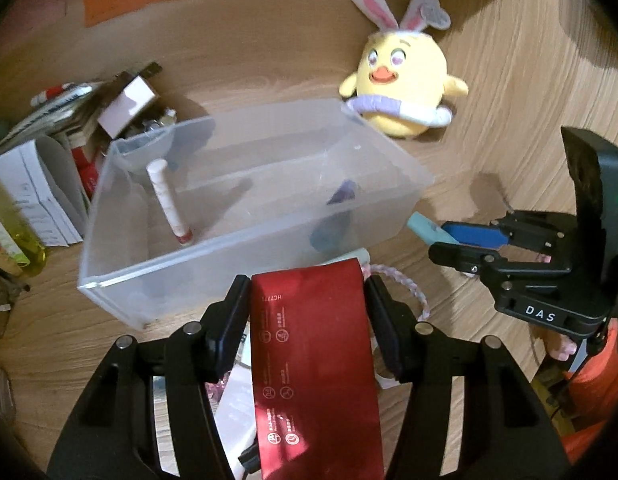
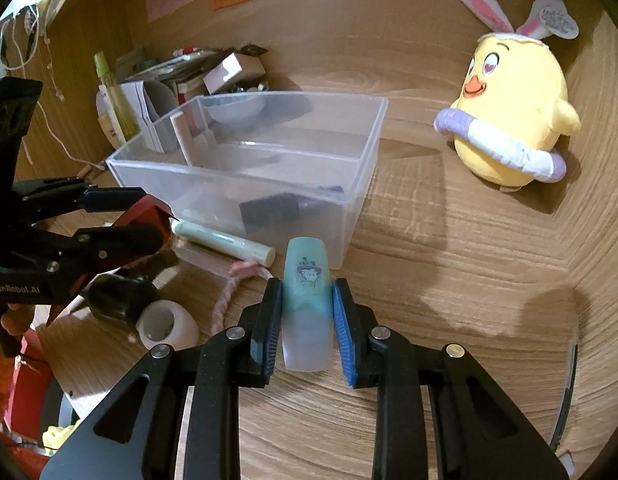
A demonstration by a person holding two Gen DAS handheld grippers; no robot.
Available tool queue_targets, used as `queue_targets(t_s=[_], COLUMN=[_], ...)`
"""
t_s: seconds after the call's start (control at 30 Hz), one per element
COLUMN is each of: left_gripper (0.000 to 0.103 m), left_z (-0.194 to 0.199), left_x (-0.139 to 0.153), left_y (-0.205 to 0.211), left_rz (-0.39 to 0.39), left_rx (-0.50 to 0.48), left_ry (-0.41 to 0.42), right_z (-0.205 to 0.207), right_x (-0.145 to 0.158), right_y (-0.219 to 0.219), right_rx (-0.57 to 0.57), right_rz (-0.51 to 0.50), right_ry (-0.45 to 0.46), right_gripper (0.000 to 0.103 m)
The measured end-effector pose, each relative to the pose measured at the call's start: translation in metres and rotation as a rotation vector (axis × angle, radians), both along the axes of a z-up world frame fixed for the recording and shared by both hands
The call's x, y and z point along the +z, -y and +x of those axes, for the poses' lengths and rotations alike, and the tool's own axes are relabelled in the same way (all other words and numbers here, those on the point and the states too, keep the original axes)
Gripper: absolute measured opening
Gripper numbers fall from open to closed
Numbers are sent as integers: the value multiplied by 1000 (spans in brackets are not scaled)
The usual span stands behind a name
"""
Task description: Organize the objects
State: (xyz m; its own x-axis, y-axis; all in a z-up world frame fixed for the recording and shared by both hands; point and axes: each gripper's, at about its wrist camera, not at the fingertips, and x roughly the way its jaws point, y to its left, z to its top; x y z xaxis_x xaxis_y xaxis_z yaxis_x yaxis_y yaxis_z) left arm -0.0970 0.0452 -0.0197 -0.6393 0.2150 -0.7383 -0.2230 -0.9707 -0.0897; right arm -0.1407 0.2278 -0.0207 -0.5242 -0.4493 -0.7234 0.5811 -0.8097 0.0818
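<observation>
Left gripper [image 1: 307, 312] jaws clamped on a red flat packet [image 1: 313, 364], right gripper [image 2: 307, 328] jaws gripping a small teal bottle [image 2: 307, 280], both just before the near wall of a clear plastic bin [image 1: 245, 248] on the table [image 2: 449, 264], yellow chick plush [image 2: 513, 120] beyond, toward the table's back edge.

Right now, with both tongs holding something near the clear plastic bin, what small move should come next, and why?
Probably carry the left tongs forward over the clear plastic bin and release. They grip the flat red packet just short of the bin's near wall, and the bin has open floor beside the white tube. The right tongs, holding the small teal bottle, can follow.
</observation>
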Motion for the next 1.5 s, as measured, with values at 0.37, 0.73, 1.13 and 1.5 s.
queue_targets(t_s=[0.37,0.73,1.13,1.5], left_gripper=[57,57,57,57], left_z=[13,9,-24,-68], left_x=[35,61,64,55], left_y=[14,26,27,22], left_rz=[34,71,87,77], left_rx=[54,90,113,136], left_ry=[-108,-187,-181,-128], right_z=[6,7,-3,-15], right_x=[29,47,-2,-32], right_y=[4,14,16,17], right_rx=[-3,22,36,43], right_rz=[-49,-78,65,136], right_ry=[-64,-91,0,54], right_gripper=[23,11,33,31])
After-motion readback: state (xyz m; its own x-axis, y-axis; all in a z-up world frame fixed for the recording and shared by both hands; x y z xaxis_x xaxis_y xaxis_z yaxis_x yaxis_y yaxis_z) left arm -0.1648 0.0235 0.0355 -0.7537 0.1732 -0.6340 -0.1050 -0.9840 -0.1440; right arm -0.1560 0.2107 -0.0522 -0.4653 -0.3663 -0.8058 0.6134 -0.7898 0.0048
